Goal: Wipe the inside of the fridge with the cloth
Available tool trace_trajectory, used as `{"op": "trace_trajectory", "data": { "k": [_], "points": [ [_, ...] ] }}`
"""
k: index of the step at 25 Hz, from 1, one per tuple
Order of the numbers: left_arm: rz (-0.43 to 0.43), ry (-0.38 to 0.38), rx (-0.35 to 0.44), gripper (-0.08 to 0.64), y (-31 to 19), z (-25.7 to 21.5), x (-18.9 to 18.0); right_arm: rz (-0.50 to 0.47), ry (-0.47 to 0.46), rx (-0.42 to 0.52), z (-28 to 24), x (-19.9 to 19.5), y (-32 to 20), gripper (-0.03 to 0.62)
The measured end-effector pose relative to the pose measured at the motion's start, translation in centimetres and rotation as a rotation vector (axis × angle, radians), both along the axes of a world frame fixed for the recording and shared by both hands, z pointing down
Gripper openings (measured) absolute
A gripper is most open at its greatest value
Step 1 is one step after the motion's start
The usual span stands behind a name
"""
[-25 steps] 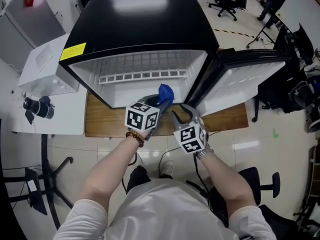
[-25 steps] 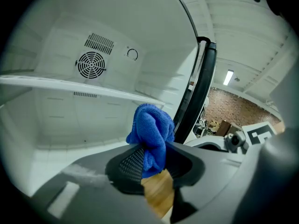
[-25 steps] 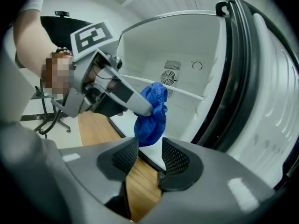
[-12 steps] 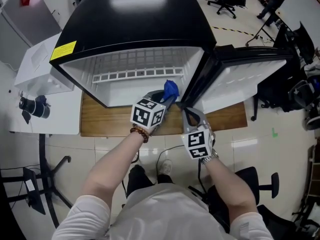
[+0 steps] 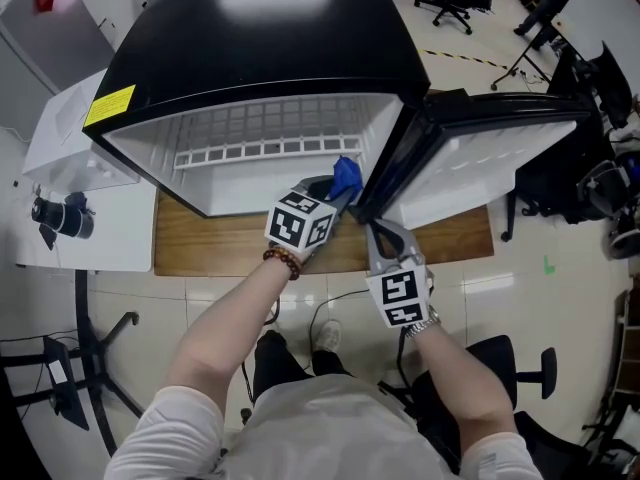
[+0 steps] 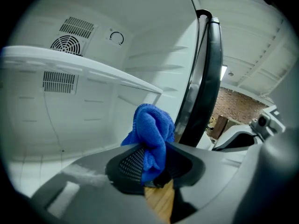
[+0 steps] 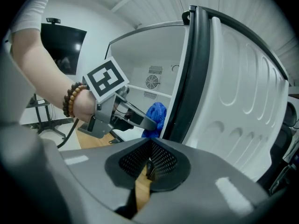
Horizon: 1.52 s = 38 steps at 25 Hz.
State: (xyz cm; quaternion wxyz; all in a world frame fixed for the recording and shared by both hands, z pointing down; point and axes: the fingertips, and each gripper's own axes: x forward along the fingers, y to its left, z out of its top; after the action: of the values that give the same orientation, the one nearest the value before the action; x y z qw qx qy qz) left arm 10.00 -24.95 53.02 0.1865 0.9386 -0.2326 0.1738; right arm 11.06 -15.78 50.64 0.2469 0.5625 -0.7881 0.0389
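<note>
Cloth (image 6: 150,134) pinched in left gripper (image 6: 152,171) jaws, fridge (image 6: 84,125) cavity dead ahead; right gripper (image 7: 148,164) jaws pressed together, empty, outside.

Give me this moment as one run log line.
left tool: shut on blue cloth | cloth: at open fridge front, near door | right tool: shut, empty, outside fridge | wipe contact: unclear
</note>
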Motion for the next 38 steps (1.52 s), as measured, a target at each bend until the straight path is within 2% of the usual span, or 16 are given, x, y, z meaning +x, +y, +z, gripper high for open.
{"op": "trace_trajectory", "data": {
  "k": [8,15,27,38],
  "points": [
    [-0.022,0.005,0.004,0.11,-1.4,0.2,0.5,-0.018,-0.024,0.025,-1.3,-0.2,0.2,0.002],
    [-0.075,0.019,0.013,0.11,-3.1,0.7,0.6,-0.044,-0.046,0.046,-2.4,-1.1,0.6,0.002],
    [-0.226,0.011,0.123,0.109,-7.7,1.8,0.9,-0.063,-0.052,0.057,-3.1,-0.6,0.4,0.002],
    [-0.334,0.024,0.177,0.109,-12.2,2.5,1.2,-0.097,-0.063,0.08,-3.7,-0.1,-0.1,0.002]
  ]
}}
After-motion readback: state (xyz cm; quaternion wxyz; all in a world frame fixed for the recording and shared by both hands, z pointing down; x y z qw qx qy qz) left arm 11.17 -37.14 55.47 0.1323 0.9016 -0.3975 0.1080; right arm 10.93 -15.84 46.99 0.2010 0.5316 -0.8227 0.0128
